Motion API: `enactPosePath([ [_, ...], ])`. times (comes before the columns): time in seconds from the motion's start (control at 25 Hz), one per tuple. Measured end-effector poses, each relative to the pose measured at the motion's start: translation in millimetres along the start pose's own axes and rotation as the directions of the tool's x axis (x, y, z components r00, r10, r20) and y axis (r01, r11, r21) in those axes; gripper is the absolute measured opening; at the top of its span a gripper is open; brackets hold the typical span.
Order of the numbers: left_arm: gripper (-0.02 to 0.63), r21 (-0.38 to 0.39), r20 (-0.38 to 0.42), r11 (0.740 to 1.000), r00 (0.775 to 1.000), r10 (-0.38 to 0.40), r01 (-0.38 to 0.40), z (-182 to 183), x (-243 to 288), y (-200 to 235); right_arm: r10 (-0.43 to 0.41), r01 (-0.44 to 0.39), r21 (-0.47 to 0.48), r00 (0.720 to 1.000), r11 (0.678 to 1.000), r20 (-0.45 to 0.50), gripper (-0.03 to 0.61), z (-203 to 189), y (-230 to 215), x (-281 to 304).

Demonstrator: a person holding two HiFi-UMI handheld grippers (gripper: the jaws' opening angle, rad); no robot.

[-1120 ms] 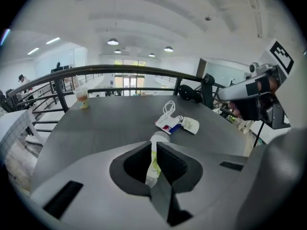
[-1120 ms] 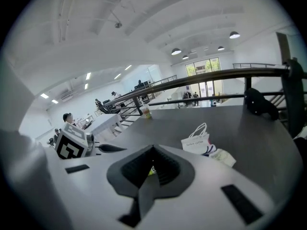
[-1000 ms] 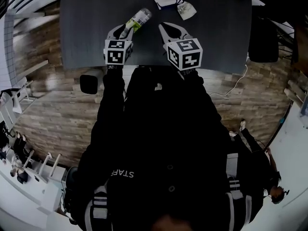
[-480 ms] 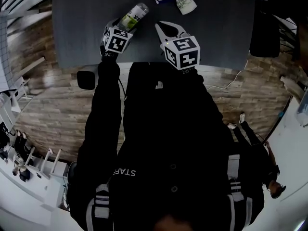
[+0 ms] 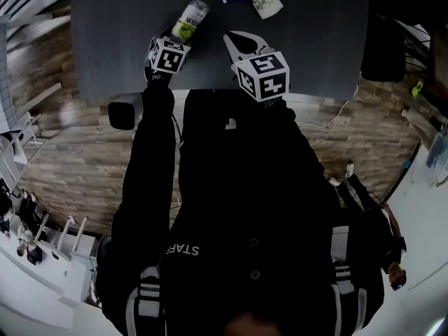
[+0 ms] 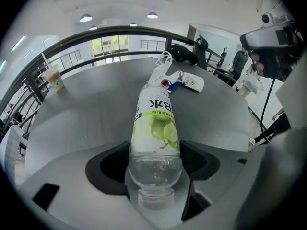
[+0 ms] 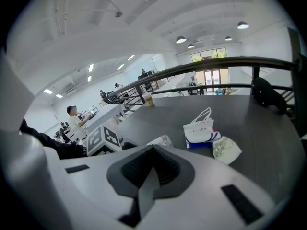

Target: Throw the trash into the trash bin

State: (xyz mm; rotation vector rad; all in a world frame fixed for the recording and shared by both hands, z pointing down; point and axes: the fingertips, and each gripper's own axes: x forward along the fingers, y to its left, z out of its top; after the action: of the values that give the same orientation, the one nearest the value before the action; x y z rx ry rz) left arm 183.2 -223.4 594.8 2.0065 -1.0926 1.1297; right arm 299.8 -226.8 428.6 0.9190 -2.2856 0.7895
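A clear plastic bottle [image 6: 153, 123] with a green-and-white label lies on the dark grey table [image 5: 315, 47], cap end toward me. My left gripper [image 6: 154, 166] straddles its neck and shoulder. Its jaws have just been opening and now stand wide, with the bottle [image 5: 187, 19] between the dark pads [image 6: 108, 164], which do not seem to press on it. In the head view the left gripper [image 5: 175, 39] sits at the bottle's near end. My right gripper [image 5: 241, 42] hovers over the table to the right, shut and empty [image 7: 153, 150].
A white paper bag [image 7: 199, 128] and a crumpled white wrapper [image 7: 225, 150] lie further along the table. A cup [image 6: 55, 80] stands at the far edge by the railing. A black container [image 5: 120, 114] sits on the wooden floor beside the table's near left corner.
My left gripper has tipped downward and sunk over the bottle's cap end, with its jaws spread wider. The right gripper has hardly moved.
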Motion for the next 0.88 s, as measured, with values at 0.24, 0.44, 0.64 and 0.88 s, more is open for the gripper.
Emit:
enactPosePath([
  [0.24, 0.333, -0.037, 0.024, 0.999, 1.000, 0.012, -0.011, -0.8, -5.8, -7.9, 0.009, -0.009, -0.011, 1.000, 1.000, 0.001, 0.015, -1.4, 0.9, -2.7],
  [0.44, 0.330, -0.097, 0.053, 0.995, 0.998, 0.036, -0.030, -2.2, -19.2, -9.4, 0.032, -0.032, -0.034, 1.000, 0.999, 0.000, 0.015, -0.5, 6.6, -6.3],
  [0.64, 0.328, -0.154, 0.084, 0.987, 0.994, 0.065, -0.051, -6.0, -37.7, -9.6, 0.064, -0.064, -0.064, 0.998, 0.996, 0.001, 0.015, 3.5, 19.0, -7.9],
  [0.88, 0.328, -0.251, 0.118, 0.965, 0.987, 0.107, -0.075, -9.9, -63.5, -15.9, 0.107, -0.106, -0.103, 0.994, 0.989, -0.001, 0.015, 7.5, 27.6, -9.4],
])
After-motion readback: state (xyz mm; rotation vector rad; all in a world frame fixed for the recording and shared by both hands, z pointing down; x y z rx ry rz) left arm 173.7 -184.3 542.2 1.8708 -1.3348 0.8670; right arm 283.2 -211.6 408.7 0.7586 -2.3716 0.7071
